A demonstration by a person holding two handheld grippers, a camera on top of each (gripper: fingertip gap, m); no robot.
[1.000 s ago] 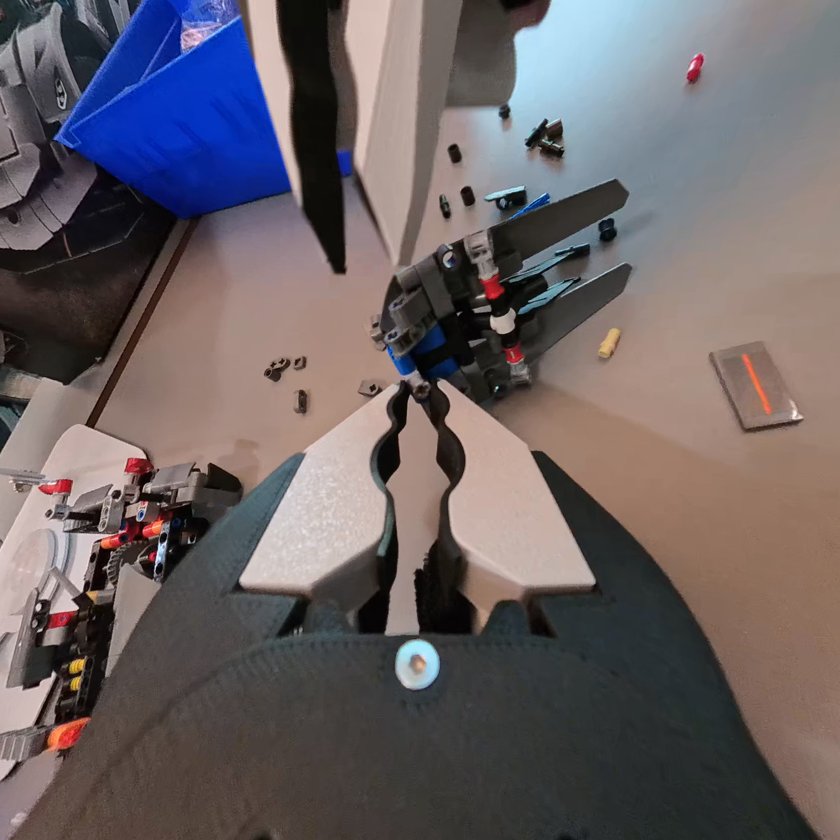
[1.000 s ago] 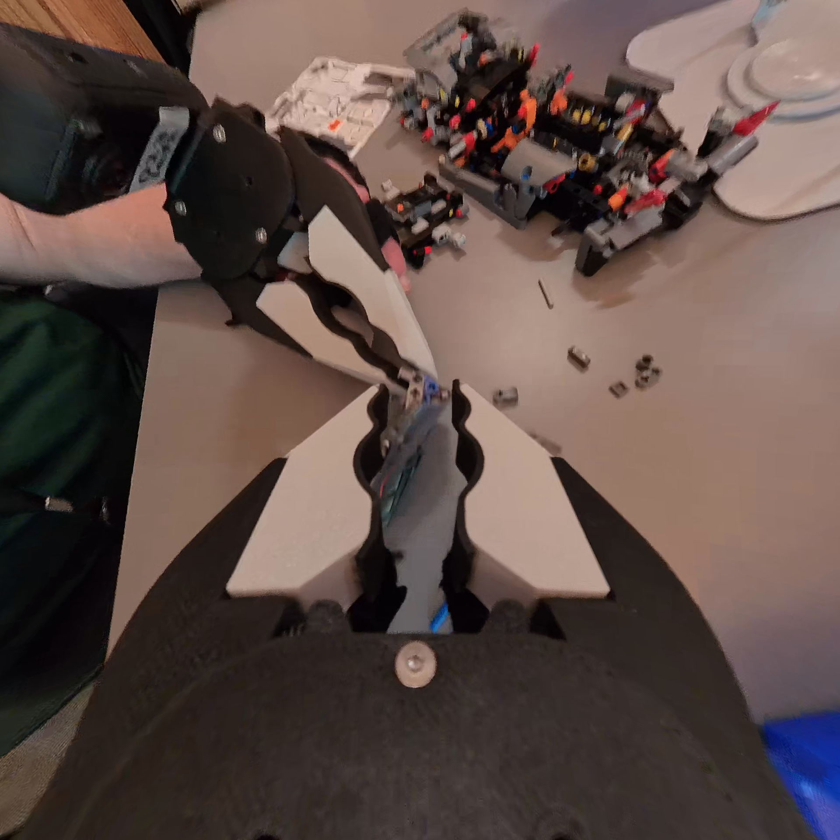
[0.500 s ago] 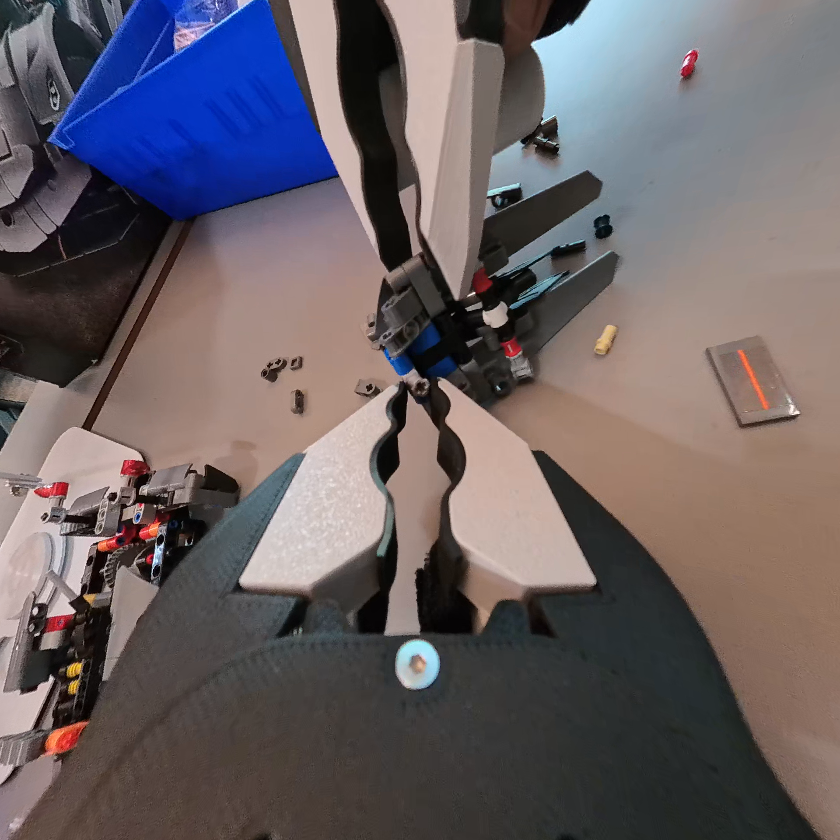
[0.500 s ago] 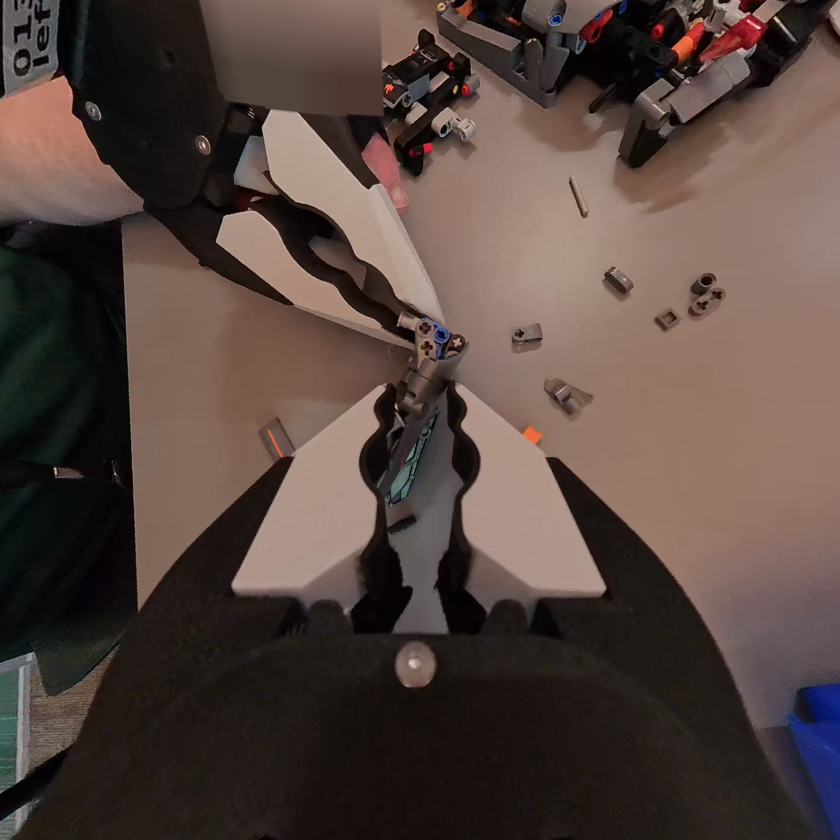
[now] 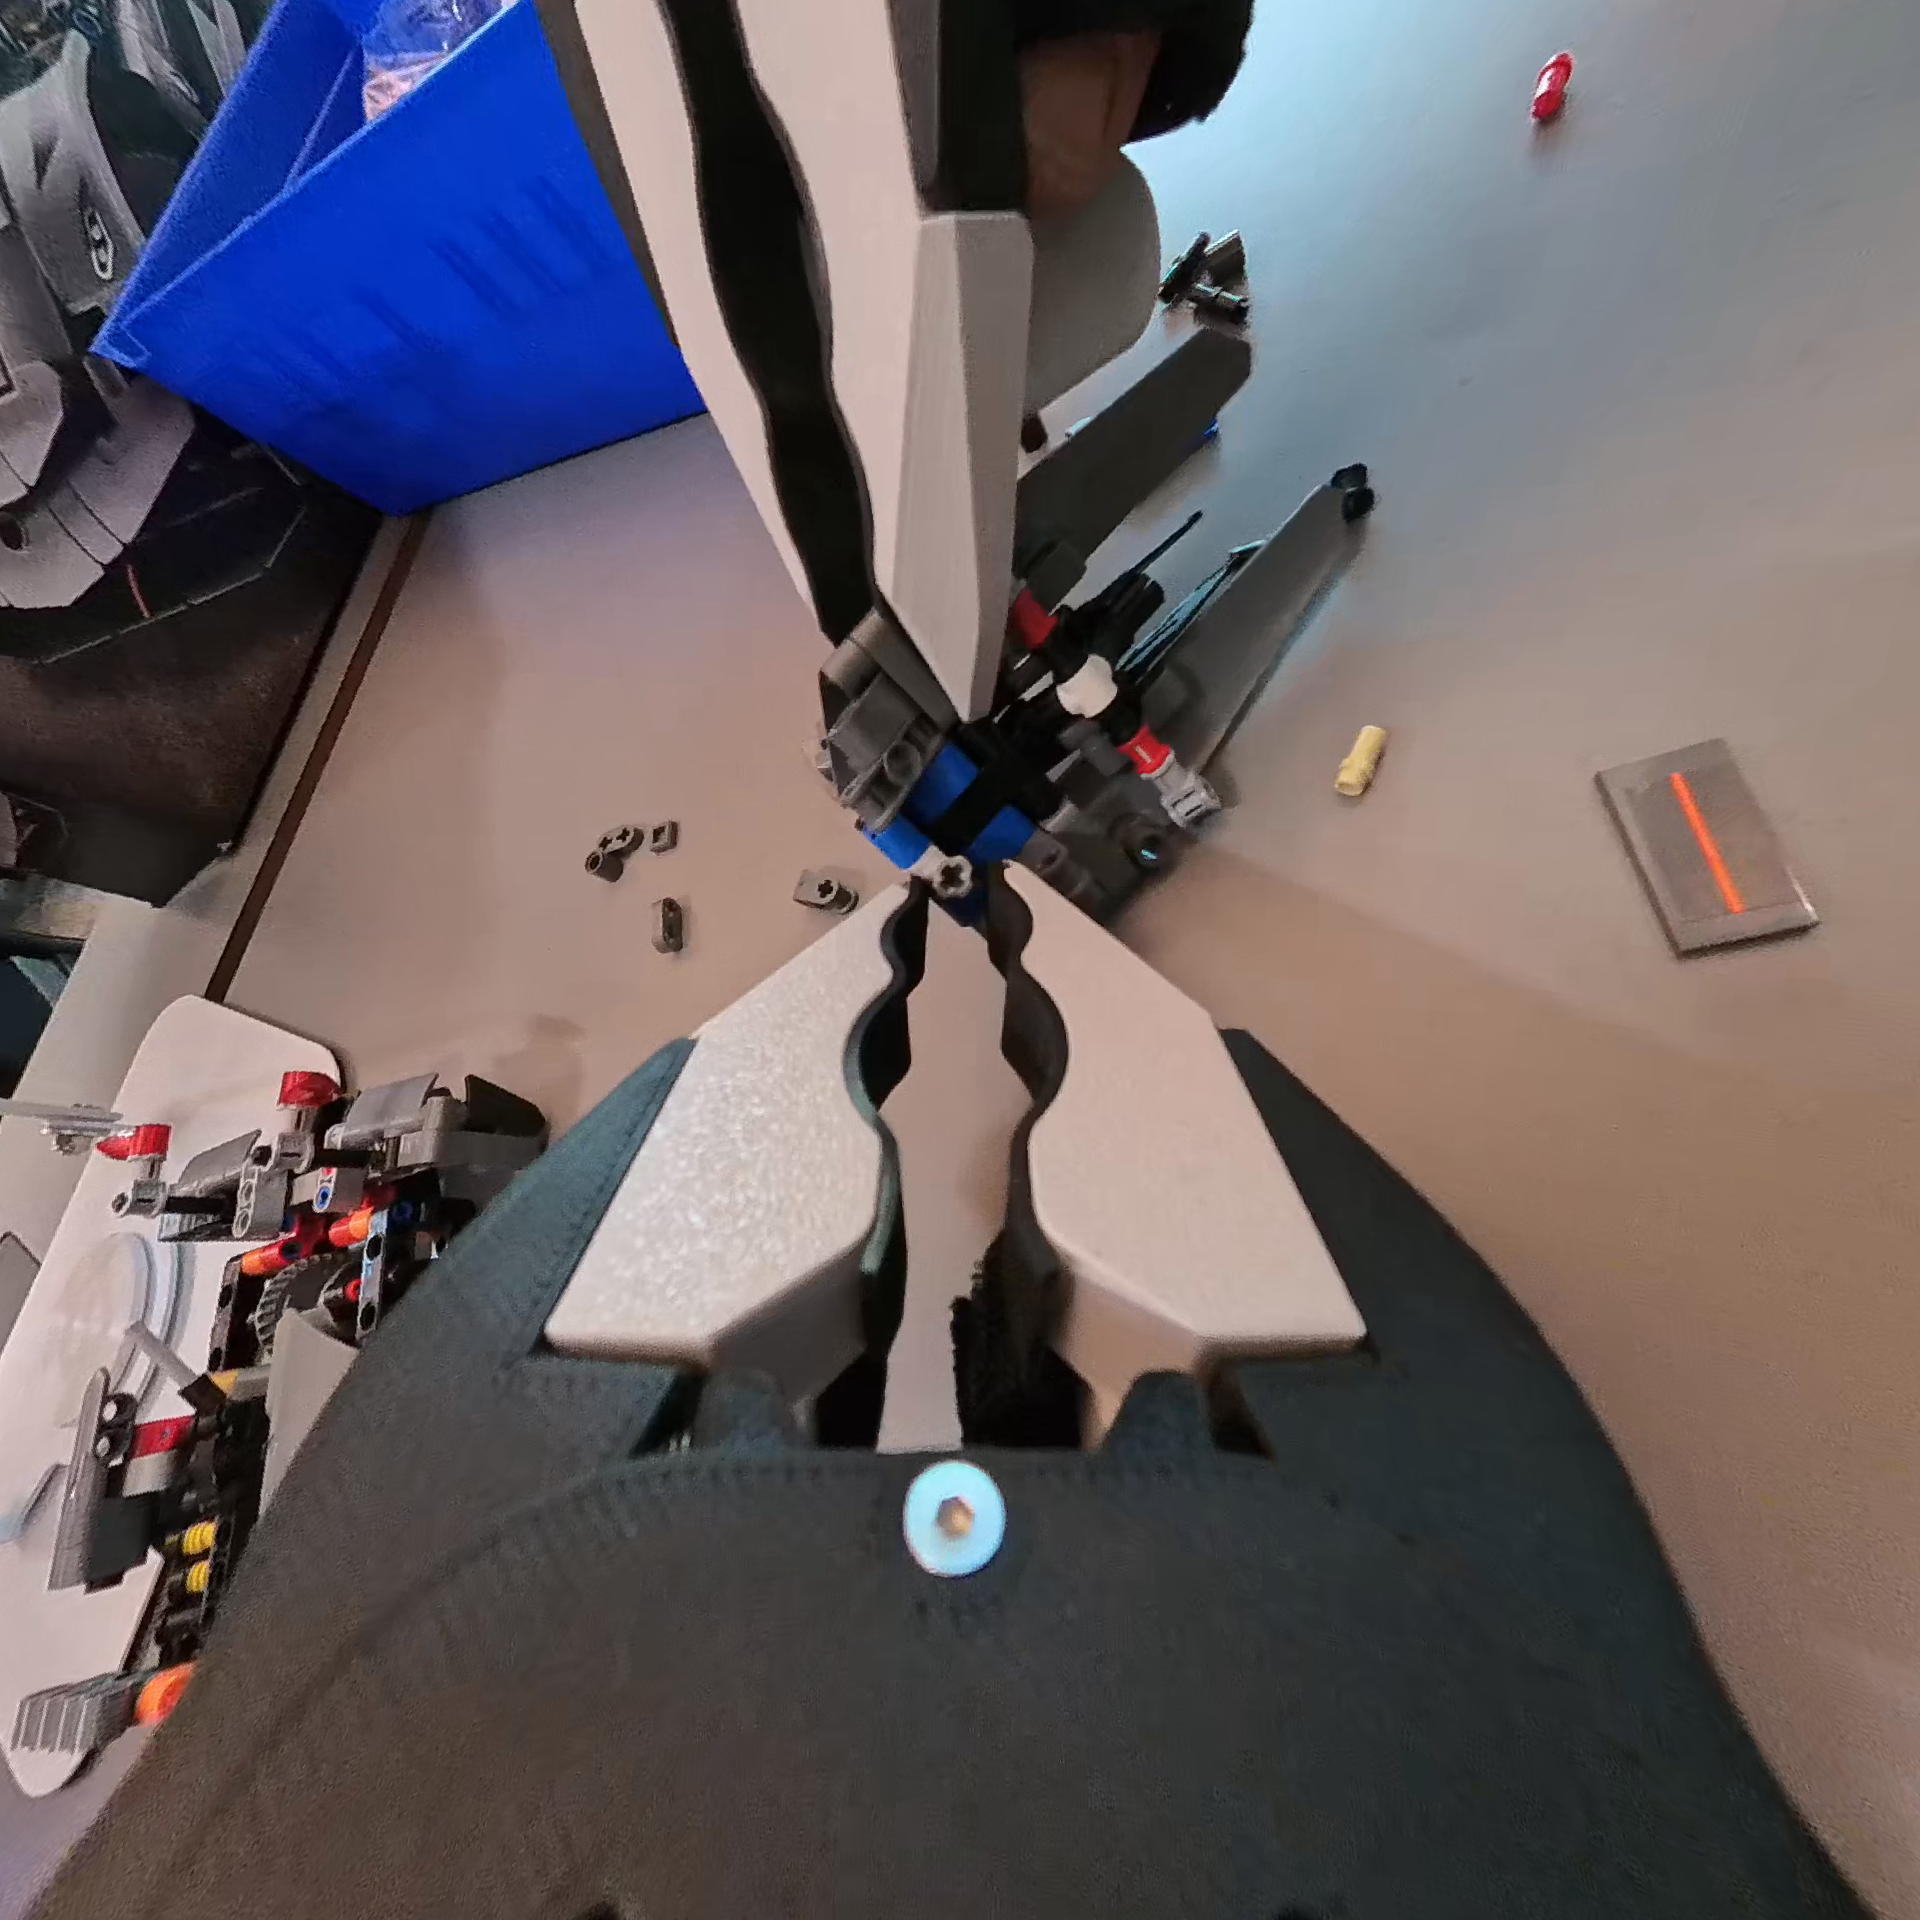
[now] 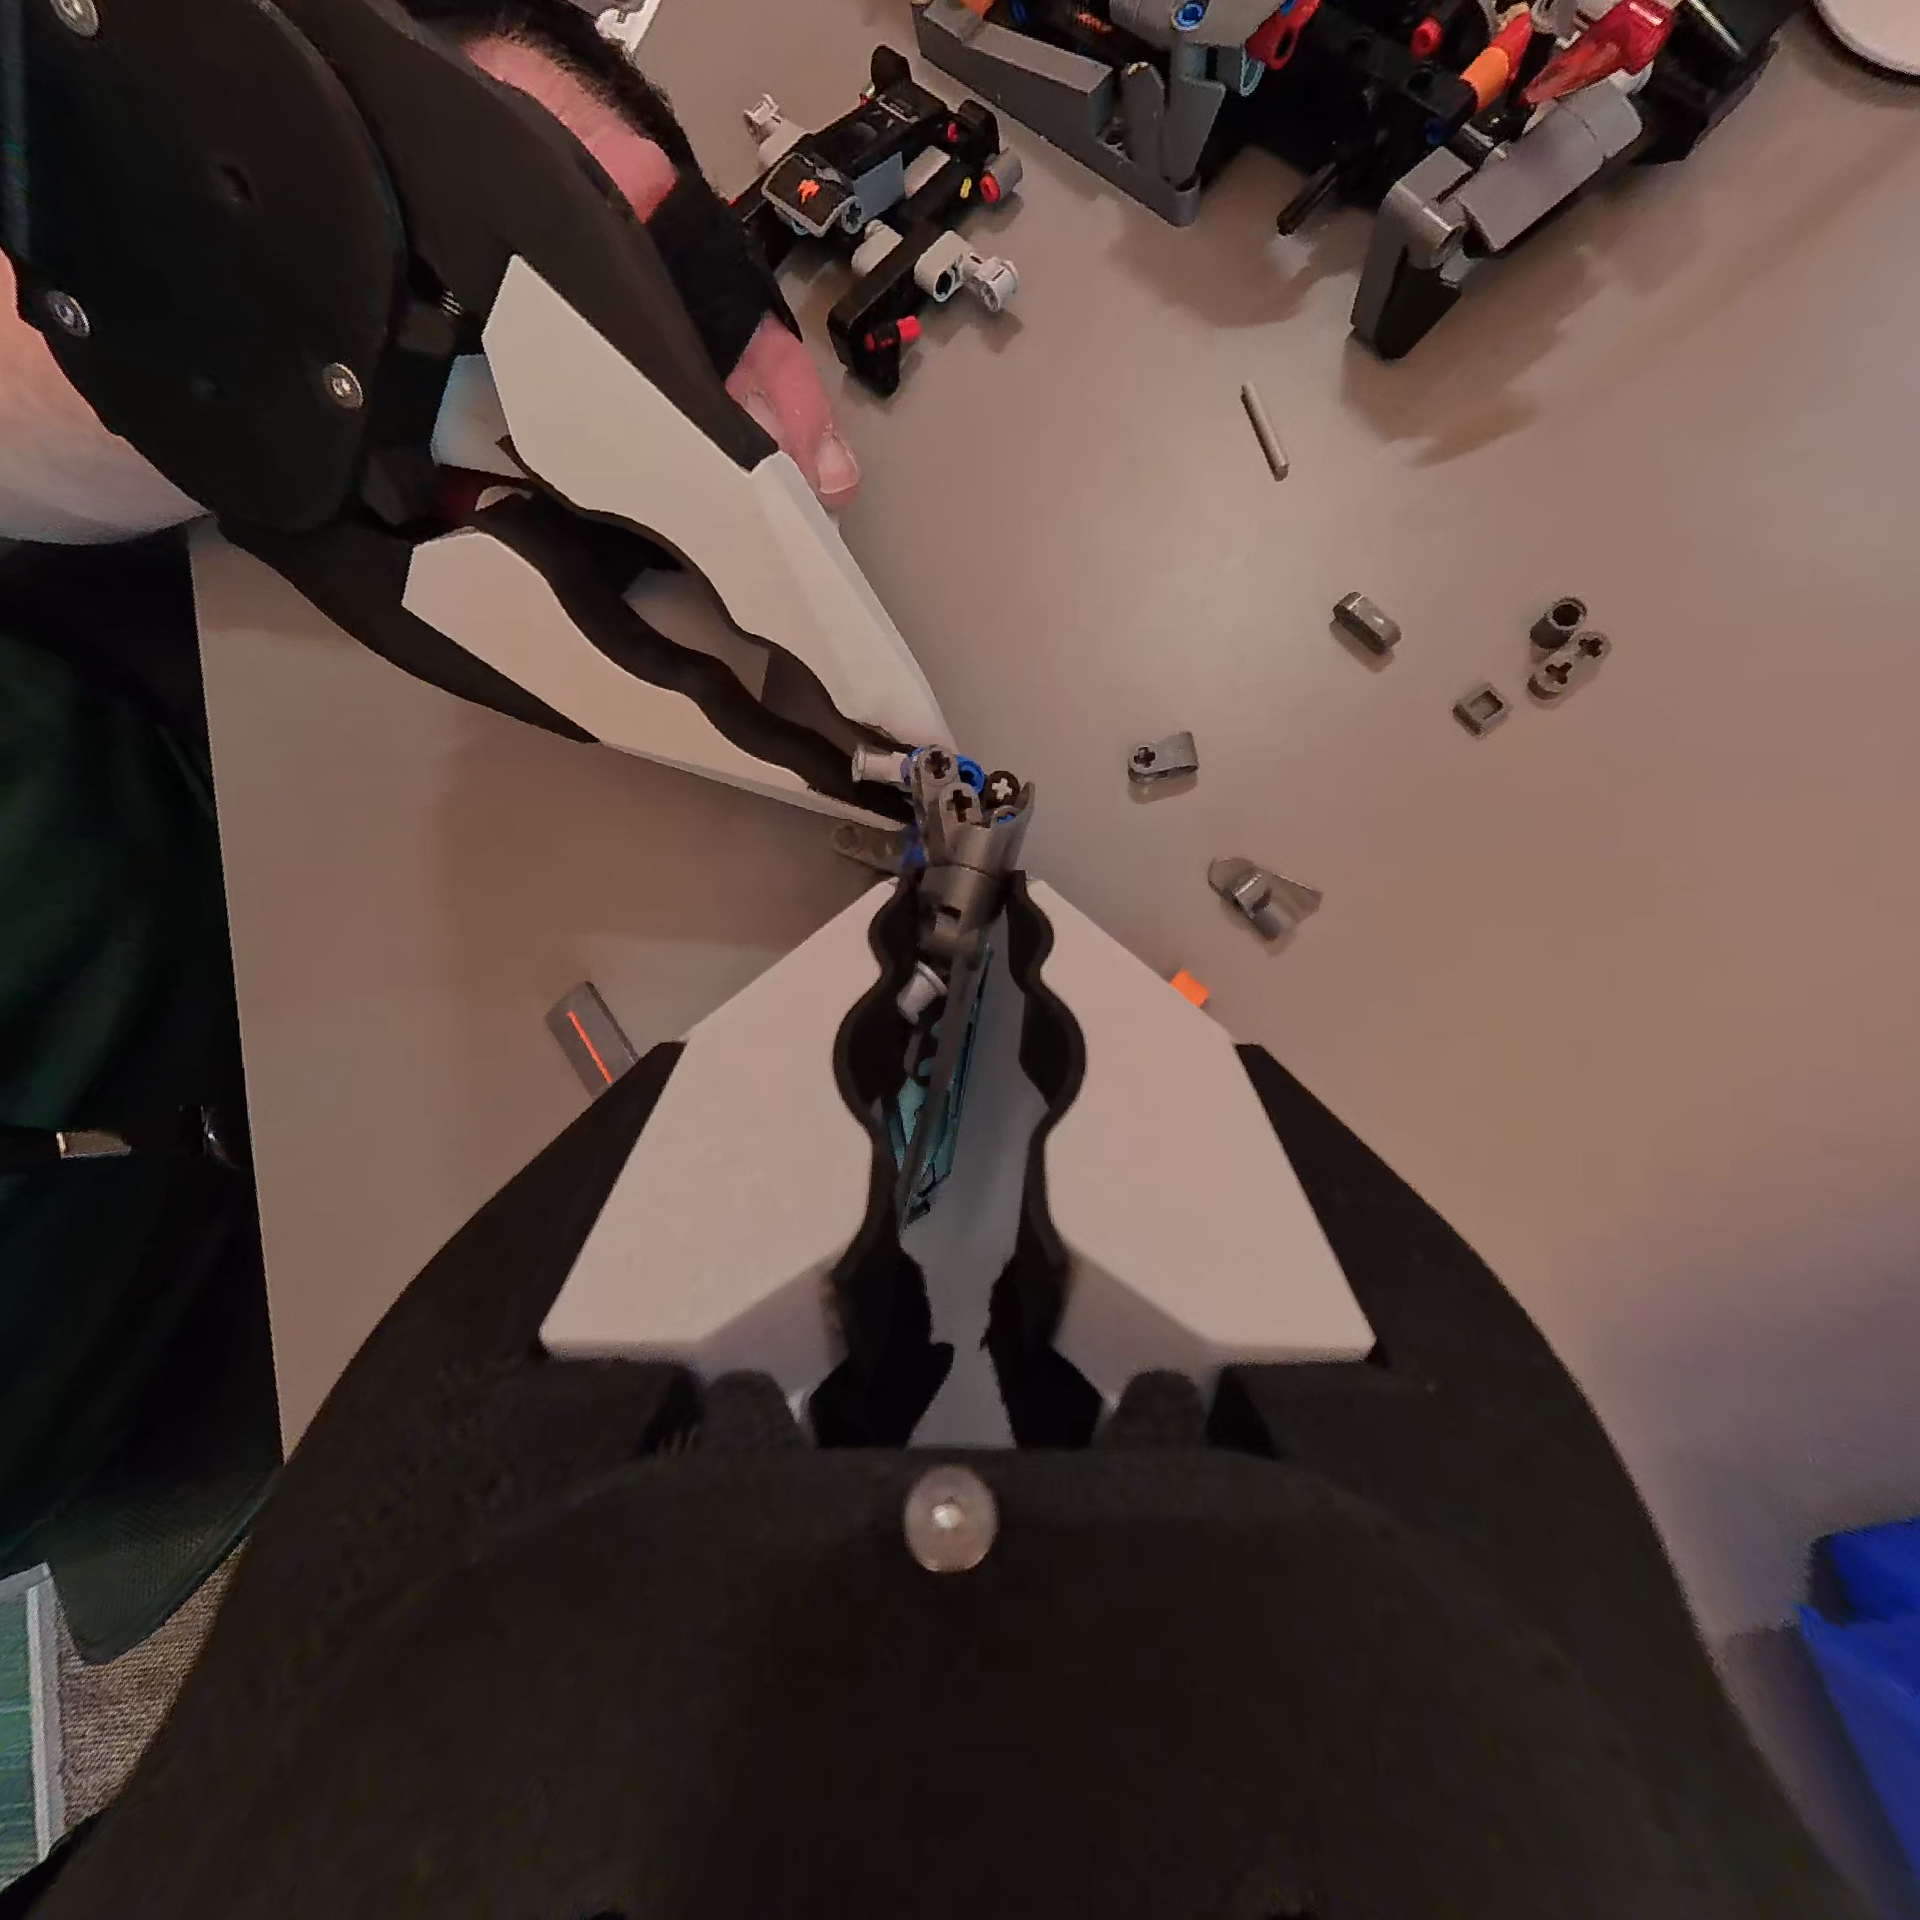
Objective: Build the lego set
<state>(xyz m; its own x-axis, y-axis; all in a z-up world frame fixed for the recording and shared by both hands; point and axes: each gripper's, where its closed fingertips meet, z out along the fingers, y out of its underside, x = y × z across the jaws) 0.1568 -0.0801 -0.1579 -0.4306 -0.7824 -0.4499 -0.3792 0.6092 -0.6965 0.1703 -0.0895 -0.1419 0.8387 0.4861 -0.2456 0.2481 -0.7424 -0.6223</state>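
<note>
A winged lego sub-assembly (image 5: 1101,790) of grey, blue and black parts, with two long dark grey wings, lies low over the brown table (image 5: 1455,1143). My left gripper (image 5: 954,888) is shut on the small grey axle end at its near side. My right gripper (image 5: 914,670) comes down from above and is shut on the grey connector block at the top. In the right wrist view the sub-assembly (image 6: 971,831) sits between my right gripper's (image 6: 961,883) tips, its wing running back between the fingers. The left gripper (image 6: 888,795) pinches it from the upper left.
A blue bin (image 5: 416,291) stands far left. A large lego model (image 5: 312,1195) sits at the left, also in the right wrist view (image 6: 1351,94) beside a small black build (image 6: 894,218). Loose grey connectors (image 6: 1558,655), an axle (image 6: 1265,431), a striped tile (image 5: 1704,842) and a tan pin (image 5: 1361,758) lie around. My left and right fingertips are right by each other. The tan pin (image 5: 1361,758) is about 7 centimetres from both grippers' fingertips.
My right gripper has come down from above onto the sub-assembly and closed on its grey top block. My left gripper has kept its hold on the axle end.
</note>
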